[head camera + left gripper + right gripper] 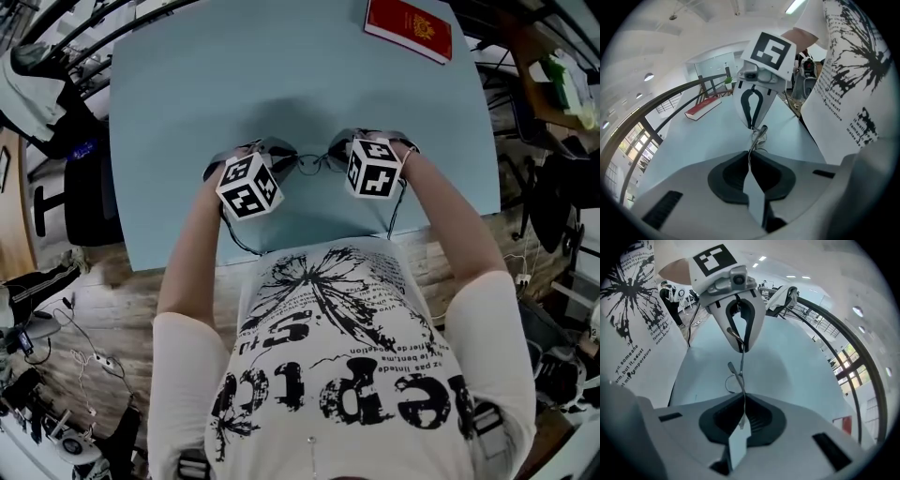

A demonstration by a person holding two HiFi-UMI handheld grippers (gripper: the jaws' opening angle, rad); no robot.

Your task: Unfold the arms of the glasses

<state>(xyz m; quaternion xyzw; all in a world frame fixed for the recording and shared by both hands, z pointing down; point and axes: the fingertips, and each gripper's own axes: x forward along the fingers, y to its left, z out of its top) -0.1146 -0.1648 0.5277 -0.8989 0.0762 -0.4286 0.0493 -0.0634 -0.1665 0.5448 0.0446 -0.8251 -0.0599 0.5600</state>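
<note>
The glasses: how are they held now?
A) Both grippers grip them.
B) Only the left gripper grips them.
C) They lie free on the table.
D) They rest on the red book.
A: the left gripper and the right gripper each have their jaws closed on the wire frame of the glasses.

A light blue rectangular table (187,112) fills the middle of the head view, with the person's torso (337,356) at its near edge. A red hardback book (409,28) lies on the table's far right corner, well apart from everything else. Close to the near edge, at the middle, thin wire-framed glasses (315,165) sit between the 2 grippers. The left gripper (749,159) clamps their left end and the right gripper (742,404) their right end, the 2 facing each other across them. The glasses seem to hang just above the table, though contact is hard to judge.
</note>
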